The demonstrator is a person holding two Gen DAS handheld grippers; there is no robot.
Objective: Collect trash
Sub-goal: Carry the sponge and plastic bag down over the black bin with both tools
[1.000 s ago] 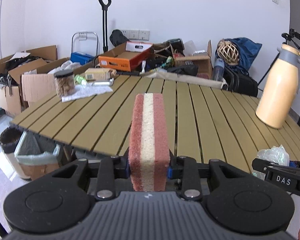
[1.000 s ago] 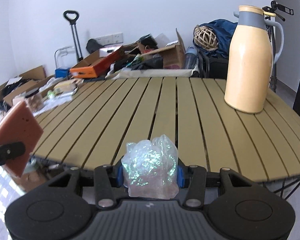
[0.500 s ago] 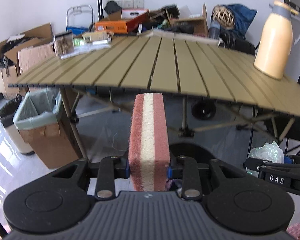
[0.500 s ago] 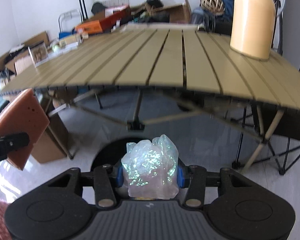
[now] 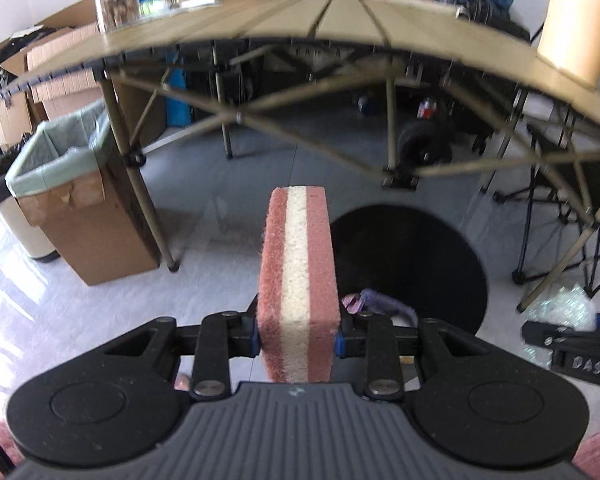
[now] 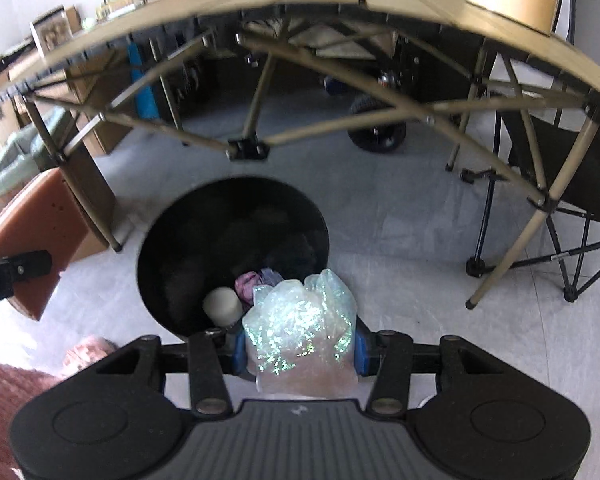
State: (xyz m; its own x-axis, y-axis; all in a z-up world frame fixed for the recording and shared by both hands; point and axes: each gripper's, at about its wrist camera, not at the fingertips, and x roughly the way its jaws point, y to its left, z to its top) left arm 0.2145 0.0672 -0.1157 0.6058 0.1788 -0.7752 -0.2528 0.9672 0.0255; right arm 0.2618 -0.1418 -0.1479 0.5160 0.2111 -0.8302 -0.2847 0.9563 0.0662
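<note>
Our left fingers [image 5: 298, 340] pinch a sponge [image 5: 298, 280], right fingers [image 6: 298, 350] a plastic wad [image 6: 302, 320]; next we release both over the black bin [image 6: 172, 240]

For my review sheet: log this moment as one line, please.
left gripper: shut on sponge | right gripper: shut on plastic wrap | both above black bin | nothing released yet

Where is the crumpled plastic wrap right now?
In the right wrist view, the crumpled plastic wrap sits bottom centre, clamped in the right tool, just above the near rim of the black bin on the floor.
</note>
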